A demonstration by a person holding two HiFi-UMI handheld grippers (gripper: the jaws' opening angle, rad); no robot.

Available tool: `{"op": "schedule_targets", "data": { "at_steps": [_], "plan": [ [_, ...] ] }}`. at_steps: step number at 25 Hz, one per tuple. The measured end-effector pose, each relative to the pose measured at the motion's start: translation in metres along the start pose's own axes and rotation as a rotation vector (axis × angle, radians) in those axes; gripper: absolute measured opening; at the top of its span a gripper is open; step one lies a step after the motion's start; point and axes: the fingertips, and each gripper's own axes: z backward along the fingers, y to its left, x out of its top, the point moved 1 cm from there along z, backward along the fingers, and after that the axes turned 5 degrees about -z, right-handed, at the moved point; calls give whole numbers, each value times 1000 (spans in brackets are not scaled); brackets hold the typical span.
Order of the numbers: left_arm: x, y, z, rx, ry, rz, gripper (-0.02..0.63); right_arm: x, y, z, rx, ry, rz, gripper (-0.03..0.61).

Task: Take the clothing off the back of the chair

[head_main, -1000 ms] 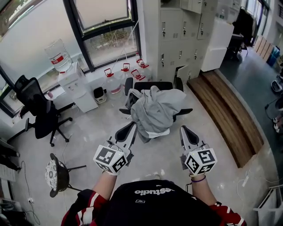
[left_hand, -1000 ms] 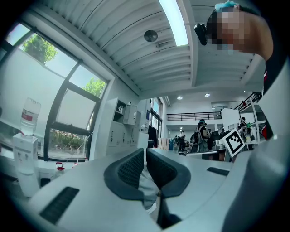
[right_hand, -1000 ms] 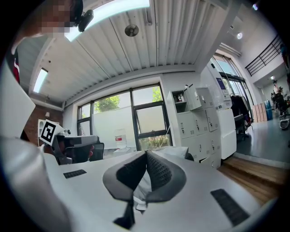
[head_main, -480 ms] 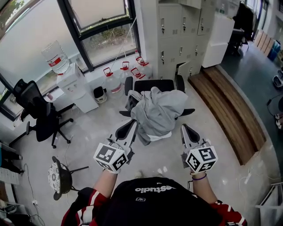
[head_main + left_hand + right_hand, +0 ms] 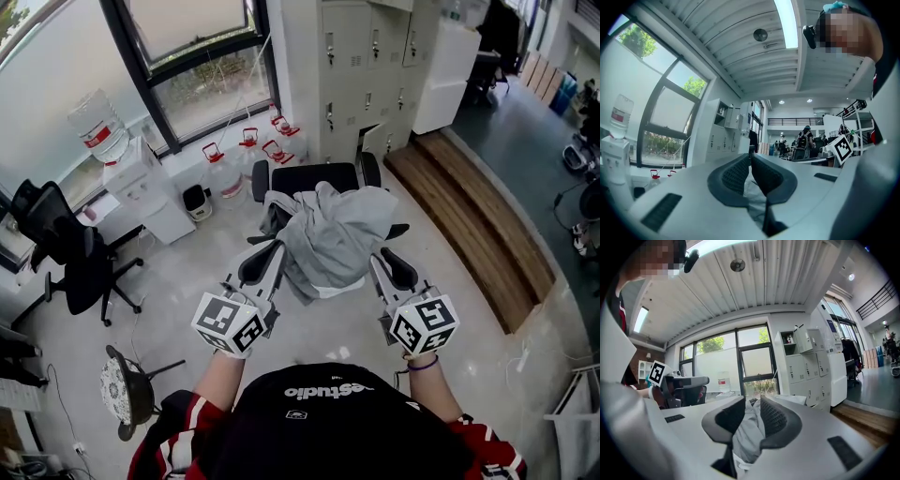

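A grey garment [image 5: 333, 234] hangs in a heap over the back of a black office chair [image 5: 309, 178]. My left gripper [image 5: 272, 251] is level at the garment's left edge, its tips together with nothing held, so it is shut. My right gripper [image 5: 380, 261] is at the garment's right edge. Its jaws have just been opening and stand slightly apart. In the right gripper view the grey cloth [image 5: 749, 432] shows through the gap of the right gripper [image 5: 752, 401], unpinched. In the left gripper view the cloth [image 5: 754, 199] lies beyond the left gripper [image 5: 750, 157].
A water dispenser [image 5: 141, 183] and several water jugs [image 5: 230, 169] stand by the window. Grey lockers [image 5: 361, 75] rise behind the chair. A wooden step [image 5: 469, 216] runs along the right. Another black chair [image 5: 66, 253] and a stool [image 5: 122, 389] are on the left.
Both grippers have moved forward toward the chair and now flank the hanging garment's lower part. The chair and garment appear closer in the head view.
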Motion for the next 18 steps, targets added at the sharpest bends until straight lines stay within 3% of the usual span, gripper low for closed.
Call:
{"op": "schedule_targets", "data": {
  "at_steps": [4,9,11,18],
  "plan": [
    [-1,7,-4,-16,2,1,37,-4,9,-9,22,14,12,211],
    [-6,12,-10,-35,5,9,37,-12,16,-22,50,31,22,415],
    [-9,16,-13,-39,7,12,37,-15,15,-27,47,36,29,442],
    [-12,28,-21,-46,20,18,37,-21,5,-53,30,62,35,448]
  ]
}}
